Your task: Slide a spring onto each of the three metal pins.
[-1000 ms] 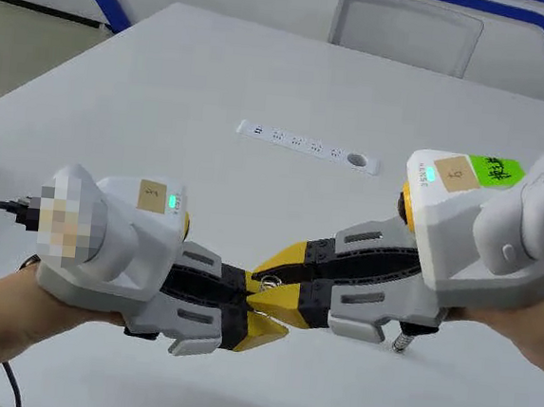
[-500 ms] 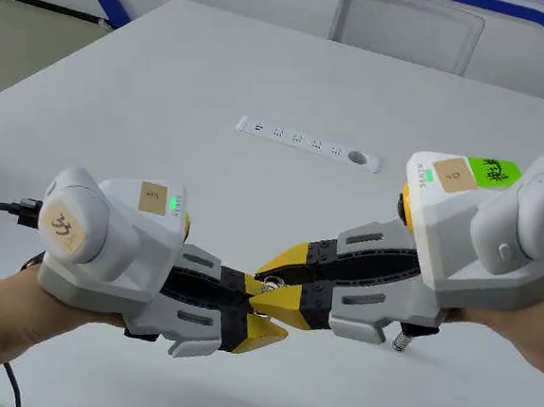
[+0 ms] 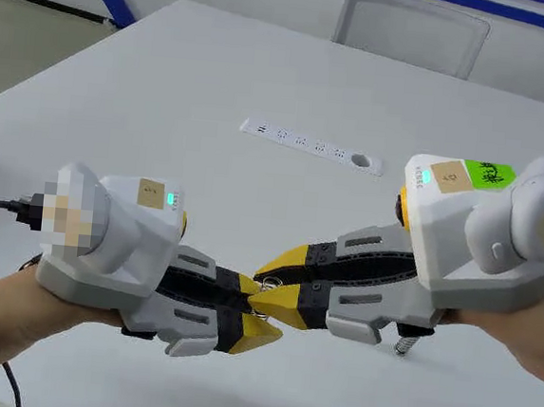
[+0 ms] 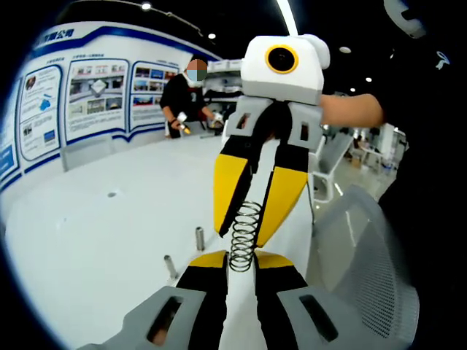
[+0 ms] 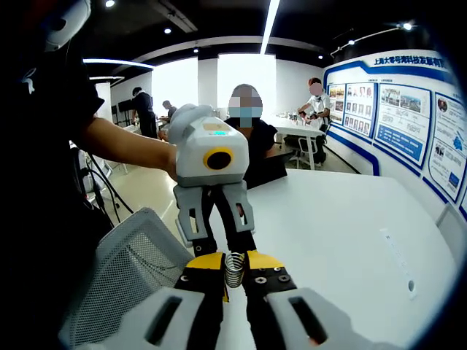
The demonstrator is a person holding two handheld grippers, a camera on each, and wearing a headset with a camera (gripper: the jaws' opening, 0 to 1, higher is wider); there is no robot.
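One spring [image 4: 244, 235] clamped in right gripper [image 5: 233, 273], tips meeting left gripper [image 4: 241, 262]: jaws narrow, grip unclear. Likely regrasp; next, align spring over pins [image 4: 199, 238] left of jaws.

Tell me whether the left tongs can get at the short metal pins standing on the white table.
Likely yes, once freed: nothing stands between the left tongs and the metal pins on the white table. For now its tips meet the right tongs around the coiled metal spring.
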